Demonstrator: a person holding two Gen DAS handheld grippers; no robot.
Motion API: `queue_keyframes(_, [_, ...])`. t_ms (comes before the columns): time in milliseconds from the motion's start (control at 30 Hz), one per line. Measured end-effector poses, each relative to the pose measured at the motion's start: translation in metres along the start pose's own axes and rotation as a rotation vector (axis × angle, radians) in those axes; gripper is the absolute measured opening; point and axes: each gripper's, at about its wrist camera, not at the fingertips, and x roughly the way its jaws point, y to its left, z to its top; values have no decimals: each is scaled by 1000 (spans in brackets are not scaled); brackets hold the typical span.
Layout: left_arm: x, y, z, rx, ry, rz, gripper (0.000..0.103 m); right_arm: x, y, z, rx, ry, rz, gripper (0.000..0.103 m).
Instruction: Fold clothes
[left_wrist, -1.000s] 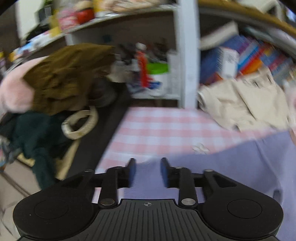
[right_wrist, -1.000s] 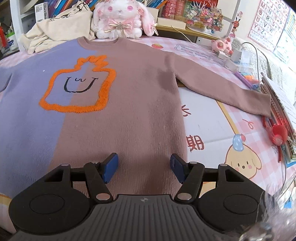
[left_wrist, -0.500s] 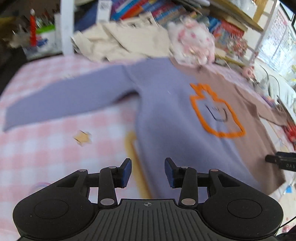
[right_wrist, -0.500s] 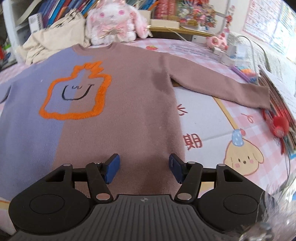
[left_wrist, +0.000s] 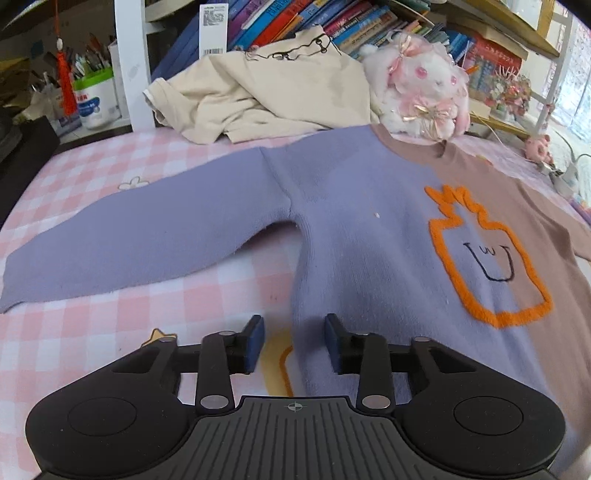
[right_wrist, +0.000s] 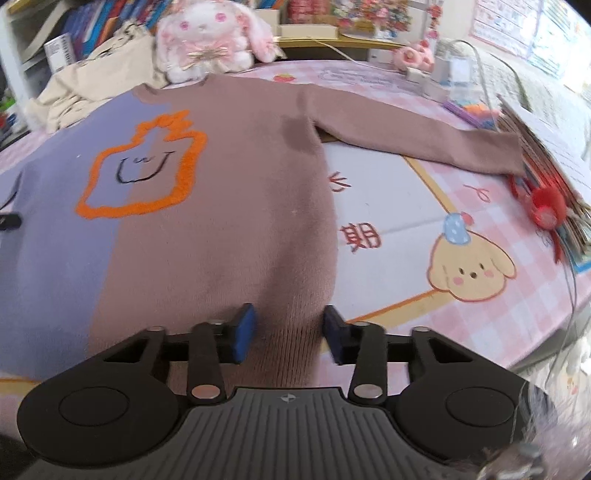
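Sweater (left_wrist: 369, 229) spread flat on the pink checked bedcover (left_wrist: 110, 317), collar at 12 o'clock, hem at 6, sleeves out toward 9 and 3. Left gripper (left_wrist: 293, 341) poised over the purple side edge near the hem, jaws wide, holding nothing. Right gripper (right_wrist: 288, 334) over the ribbed brown hem corner, jaws wide too, empty. Best to pinch both lower corners level and take only the knit, not the cover beneath. Soft fuzzy knit, half purple, half brown, raised orange outline (right_wrist: 140, 173) in the middle. Plush rabbit (right_wrist: 207, 33) at 12.
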Motion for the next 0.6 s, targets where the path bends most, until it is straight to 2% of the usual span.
queue_keyframes(33, [0,-1,-1,-7,-6,-4,8,0,1,0,-5,-1,14,15])
queue_keyframes(100, [-2,-2,-3,-24,-16,-1,4,1,4,0,-23,-3,23,12])
queue_keyframes(300, [-28,18,-20,-133,-37,15,4,7,12,9,-96,-8,33,12])
queue_keyframes(433, [-47,29,-39,-122,-40,76,4,14,26,17,-150,-20,66,12])
queue_keyframes(600, [-36,39,-36,-109,0,64,5,18,40,22,-202,-18,68,11])
